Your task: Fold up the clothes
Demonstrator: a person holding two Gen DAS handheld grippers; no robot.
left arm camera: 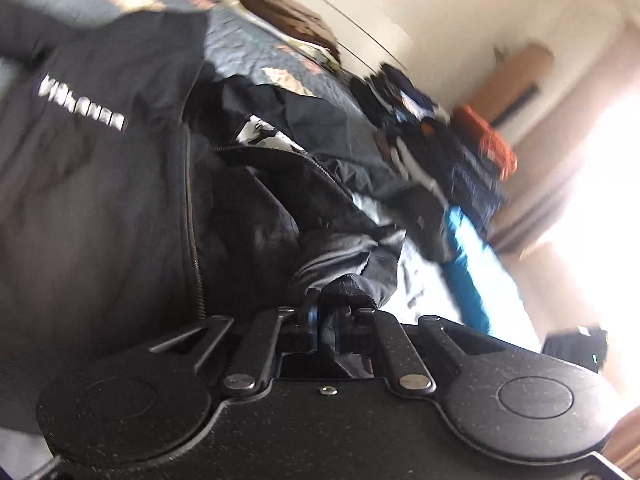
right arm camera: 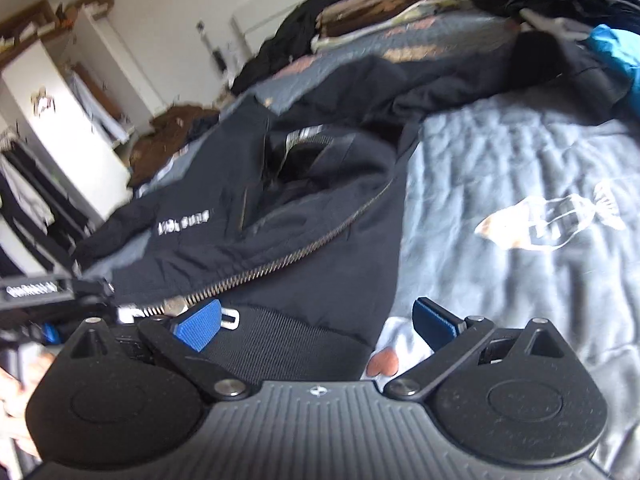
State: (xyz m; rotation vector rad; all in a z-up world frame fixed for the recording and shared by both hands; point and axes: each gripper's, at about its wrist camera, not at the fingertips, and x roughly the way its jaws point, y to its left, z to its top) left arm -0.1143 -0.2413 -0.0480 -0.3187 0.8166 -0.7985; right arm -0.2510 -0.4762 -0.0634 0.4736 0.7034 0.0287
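A black zip-up jacket with white lettering lies spread on the bed, and its metal zipper runs down the front. My left gripper is shut on a bunched, ribbed edge of the jacket, with dark fabric squeezed between its blue pads. In the right wrist view the jacket lies open with the zipper slanting across it. My right gripper is open, its blue pads wide apart over the jacket's ribbed hem and not pressing on it.
The grey-blue quilt covers the bed. A pile of dark clothes with an orange garment and a teal one lies at the far side. Brown clothes and a white wardrobe stand beyond. A hand shows at the lower left.
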